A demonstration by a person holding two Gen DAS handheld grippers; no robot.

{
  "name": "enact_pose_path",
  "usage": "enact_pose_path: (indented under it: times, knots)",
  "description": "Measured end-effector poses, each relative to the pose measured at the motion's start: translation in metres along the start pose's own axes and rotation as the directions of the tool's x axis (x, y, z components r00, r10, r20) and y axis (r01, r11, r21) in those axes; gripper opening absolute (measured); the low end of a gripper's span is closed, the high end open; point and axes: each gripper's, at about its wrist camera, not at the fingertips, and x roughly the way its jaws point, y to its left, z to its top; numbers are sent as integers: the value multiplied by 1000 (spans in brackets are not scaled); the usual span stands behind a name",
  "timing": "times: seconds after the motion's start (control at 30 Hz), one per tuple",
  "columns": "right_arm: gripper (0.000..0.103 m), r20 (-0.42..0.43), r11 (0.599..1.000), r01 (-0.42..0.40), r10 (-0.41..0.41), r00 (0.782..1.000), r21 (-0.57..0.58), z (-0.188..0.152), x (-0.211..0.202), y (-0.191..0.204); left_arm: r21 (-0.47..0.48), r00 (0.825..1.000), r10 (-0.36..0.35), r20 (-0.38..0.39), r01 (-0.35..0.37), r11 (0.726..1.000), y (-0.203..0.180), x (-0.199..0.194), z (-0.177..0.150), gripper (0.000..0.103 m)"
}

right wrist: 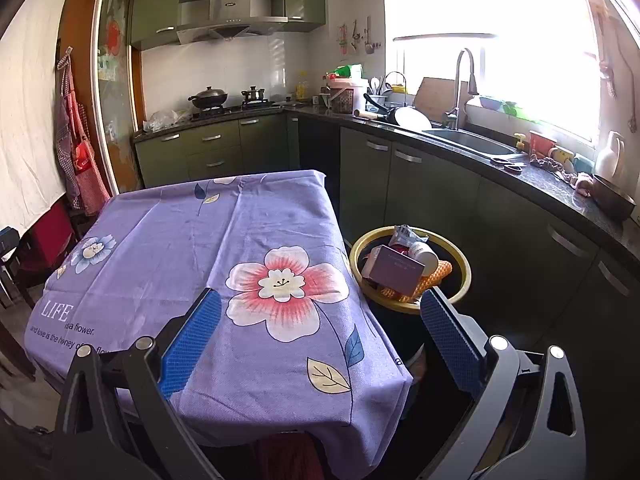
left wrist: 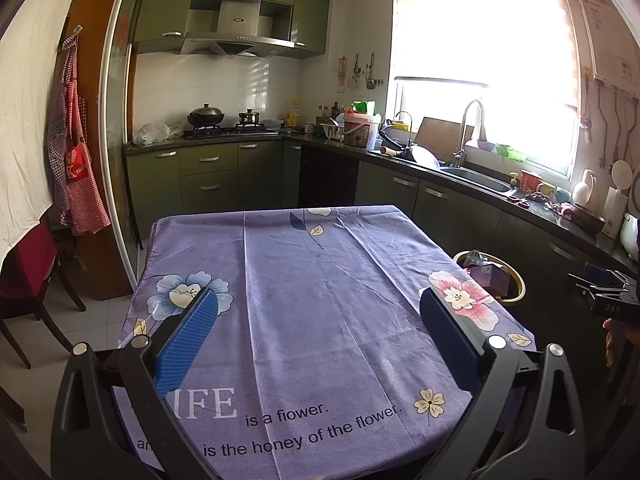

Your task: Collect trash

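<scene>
Left tongs (left wrist: 318, 308) spread wide, blue pads (left wrist: 188, 336) well apart, nothing between, hovering above the bench (left wrist: 304, 320) under its purple flowered cloth. Right tongs (right wrist: 320, 312) equally wide, empty, over the bench's corner at 3 o'clock. Trash bin (right wrist: 460, 258), yellow-rimmed, on the floor just beside that corner, 2 o'clock from the right tongs. Inside: purple box (right wrist: 394, 270), white bottle (right wrist: 424, 254), orange mesh (right wrist: 438, 272), crumpled wrapper (right wrist: 402, 234). Bench top bare of trash.
</scene>
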Motion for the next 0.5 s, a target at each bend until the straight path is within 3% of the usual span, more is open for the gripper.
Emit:
enact_pose_path:
  times: [0.5]
  knots:
    - [98,-2,1000,-5,5,1000,2,0,1,0,9,1000,-5,-2,5,1000,-2,1,-2,96]
